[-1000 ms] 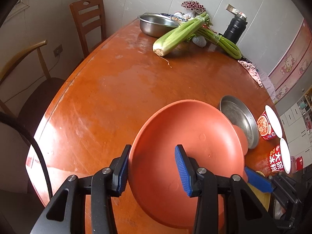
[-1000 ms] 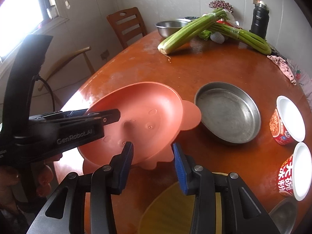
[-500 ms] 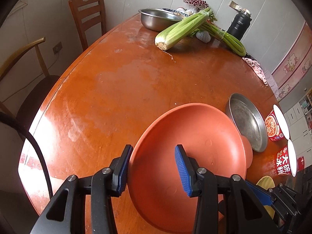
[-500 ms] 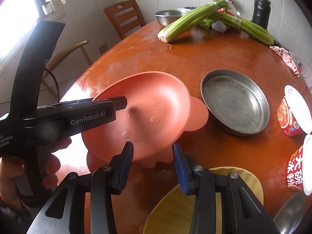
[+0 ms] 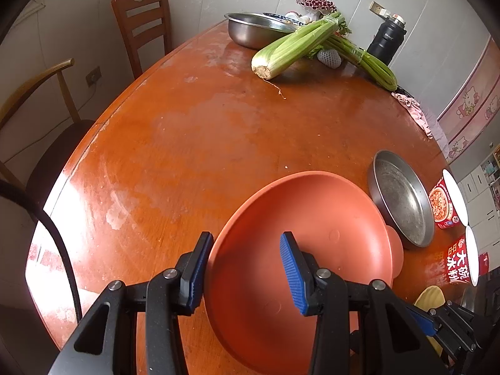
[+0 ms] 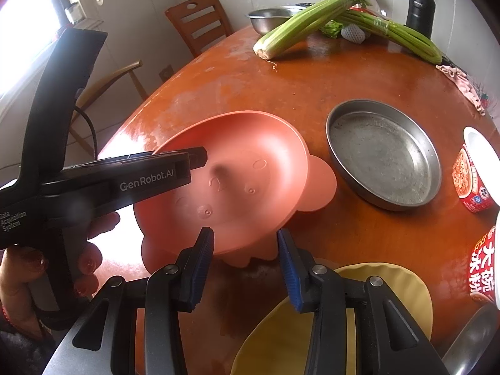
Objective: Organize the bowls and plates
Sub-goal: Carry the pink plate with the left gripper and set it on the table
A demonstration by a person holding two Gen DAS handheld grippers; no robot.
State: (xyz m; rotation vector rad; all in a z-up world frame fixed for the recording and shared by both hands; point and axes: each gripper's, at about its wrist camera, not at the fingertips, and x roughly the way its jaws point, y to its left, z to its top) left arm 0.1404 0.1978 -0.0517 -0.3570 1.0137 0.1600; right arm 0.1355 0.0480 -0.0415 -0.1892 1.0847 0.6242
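Through the left wrist camera I see the left gripper (image 5: 247, 240) pinching the rim of the salmon-pink plate with ears (image 5: 328, 250): one blue pad lies outside the rim, the other inside the dish. The plate is tilted over the near part of the round wooden table (image 5: 203, 131). In the right wrist view a hand (image 6: 18, 278) at 8 o'clock carries that gripper, and its tips meet the plate's rim at 9 o'clock. The right gripper (image 6: 245, 234) stands just in front of the plate's near edge, at its 6 o'clock; its pads are spread and nothing is between them. A yellow plate (image 6: 390, 284) lies under its right finger, at 5 o'clock of the pink one. The round steel pan (image 6: 384, 156) sits at 2 o'clock of the pink plate, close to one ear. Two instant noodle cups (image 6: 468, 181) stand at 3 o'clock of the pan. Far away at 12 o'clock are celery bunches (image 5: 293, 47), a steel bowl (image 5: 250, 29) and a black flask (image 5: 386, 42).
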